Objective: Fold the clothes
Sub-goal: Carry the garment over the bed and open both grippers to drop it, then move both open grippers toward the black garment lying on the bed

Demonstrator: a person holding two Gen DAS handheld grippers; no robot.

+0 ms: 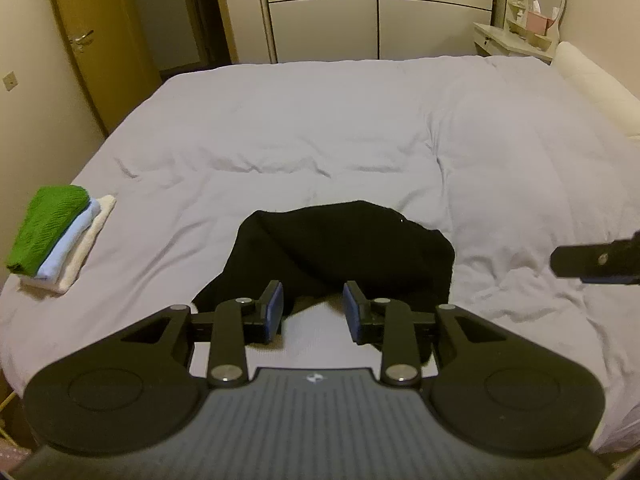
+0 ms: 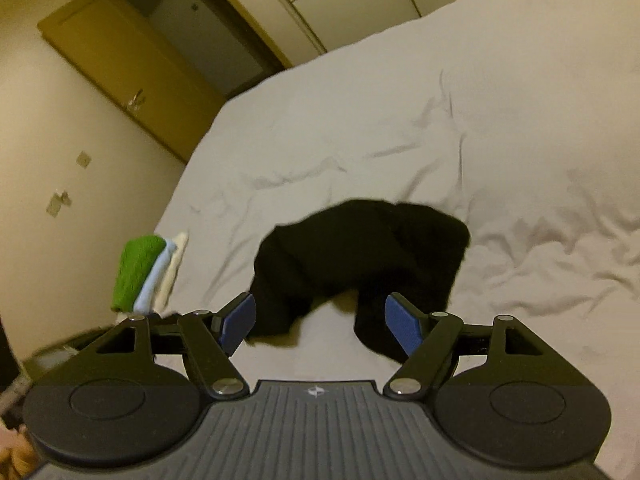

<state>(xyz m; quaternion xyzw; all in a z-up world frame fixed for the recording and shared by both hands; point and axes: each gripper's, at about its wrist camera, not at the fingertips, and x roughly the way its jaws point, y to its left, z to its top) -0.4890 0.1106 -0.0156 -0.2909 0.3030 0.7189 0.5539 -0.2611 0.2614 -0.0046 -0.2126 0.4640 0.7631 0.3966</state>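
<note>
Left wrist: left tongs (image 1: 313, 307) parted, empty | right tongs (image 2: 320, 322) wide, empty | black garment (image 1: 340, 252) crumpled

Left gripper (image 1: 313, 311) and right gripper (image 2: 320, 324) hover, fingers spread, empty

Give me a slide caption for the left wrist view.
Open left claw hovers over crumpled black garment on bed.

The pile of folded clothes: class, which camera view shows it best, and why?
The left wrist view: the pile of folded clothes lies sharp there, with green, blue and white layers clear on the bed. The right wrist view shows it smaller, tilted and blurred.
</note>
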